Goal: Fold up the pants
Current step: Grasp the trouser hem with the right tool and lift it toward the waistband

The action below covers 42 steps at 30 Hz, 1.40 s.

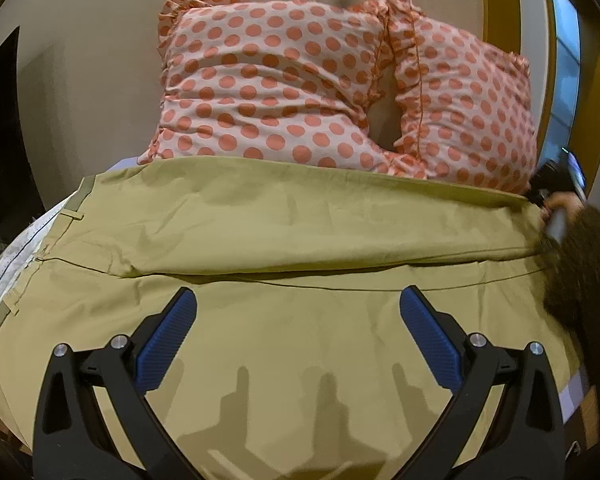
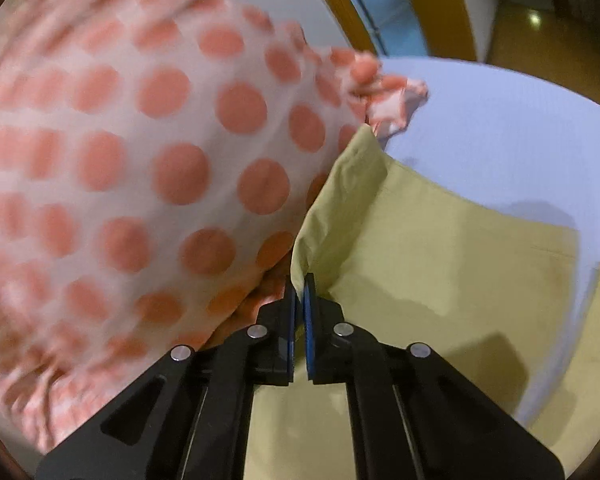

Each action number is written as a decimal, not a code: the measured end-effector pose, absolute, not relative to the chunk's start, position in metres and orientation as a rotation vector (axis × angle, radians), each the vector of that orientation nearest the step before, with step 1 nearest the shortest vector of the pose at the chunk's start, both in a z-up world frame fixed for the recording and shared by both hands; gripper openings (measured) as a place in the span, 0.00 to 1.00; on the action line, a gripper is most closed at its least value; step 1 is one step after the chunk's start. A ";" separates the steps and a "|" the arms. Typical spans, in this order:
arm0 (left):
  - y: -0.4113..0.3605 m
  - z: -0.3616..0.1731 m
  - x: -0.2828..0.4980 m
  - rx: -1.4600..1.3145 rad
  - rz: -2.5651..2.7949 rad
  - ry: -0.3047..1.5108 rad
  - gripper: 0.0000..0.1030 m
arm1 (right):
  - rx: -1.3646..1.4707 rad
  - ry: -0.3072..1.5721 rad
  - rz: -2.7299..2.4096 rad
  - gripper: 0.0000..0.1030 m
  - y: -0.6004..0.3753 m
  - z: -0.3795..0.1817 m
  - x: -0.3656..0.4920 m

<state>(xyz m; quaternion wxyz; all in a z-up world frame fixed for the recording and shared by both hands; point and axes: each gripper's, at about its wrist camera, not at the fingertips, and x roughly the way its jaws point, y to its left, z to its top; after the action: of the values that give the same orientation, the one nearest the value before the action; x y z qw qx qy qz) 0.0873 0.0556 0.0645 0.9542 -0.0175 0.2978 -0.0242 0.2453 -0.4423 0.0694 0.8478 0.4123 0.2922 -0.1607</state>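
Khaki pants lie spread across the bed, waistband at the left, one layer folded over along the far side. My left gripper is open, its blue pads wide apart just above the near part of the fabric. My right gripper is shut on a raised edge of the pants, close beside the pillow. It also shows in the left wrist view at the far right end of the fold, blurred.
Two pink pillows with orange dots lean on the wall right behind the pants; one fills the left of the right wrist view. White bed sheet extends beyond the pants. A window is at the right.
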 end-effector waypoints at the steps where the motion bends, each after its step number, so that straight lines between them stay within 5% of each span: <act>1: 0.059 0.067 0.085 -0.058 -0.072 0.595 0.98 | 0.881 0.585 -0.296 0.04 -0.443 0.075 0.219; 7: 0.089 0.083 0.084 -0.199 -0.252 0.564 0.98 | 1.015 0.536 -0.150 0.04 -0.441 0.075 0.073; 11: 0.112 0.098 0.093 -0.275 -0.323 0.516 0.98 | 1.090 0.646 -0.147 0.05 -0.446 0.044 0.050; 15: 0.130 0.100 0.118 -0.304 -0.265 0.561 0.98 | 1.149 0.681 -0.161 0.43 -0.443 0.030 0.058; 17: 0.140 0.096 0.124 -0.349 -0.256 0.588 0.98 | 1.135 0.671 -0.180 0.48 -0.444 0.029 0.061; 18: 0.145 0.093 0.129 -0.376 -0.247 0.605 0.98 | 1.127 0.665 -0.186 0.47 -0.443 0.027 0.064; 20: 0.154 0.087 0.138 -0.413 -0.222 0.632 0.98 | 1.096 0.668 -0.177 0.06 -0.447 0.022 0.072; 21: 0.159 0.083 0.144 -0.434 -0.214 0.649 0.98 | 1.110 0.648 -0.158 0.02 -0.450 0.022 0.070; 32: 0.205 0.049 0.234 -0.616 -0.070 0.816 0.87 | 1.100 0.484 -0.070 0.02 -0.468 0.049 0.040; 35: 0.209 0.046 0.262 -0.565 -0.004 0.844 0.59 | 1.113 0.485 -0.070 0.02 -0.469 0.047 0.043; 36: 0.211 0.043 0.268 -0.551 0.023 0.864 0.21 | 1.120 0.485 -0.067 0.02 -0.471 0.046 0.044; 37: 0.218 0.041 0.268 -0.567 0.043 0.884 0.06 | 1.124 0.485 -0.060 0.02 -0.472 0.045 0.044; 42: 0.221 0.069 0.187 -0.589 -0.017 0.756 0.07 | 1.098 0.443 -0.079 0.02 -0.480 0.052 0.029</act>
<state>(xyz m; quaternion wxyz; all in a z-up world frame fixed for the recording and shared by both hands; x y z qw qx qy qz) 0.1870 0.2215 0.0694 0.8873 -0.2832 0.3639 -0.0081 0.0286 -0.4805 0.0523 0.8291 0.5173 0.2086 -0.0374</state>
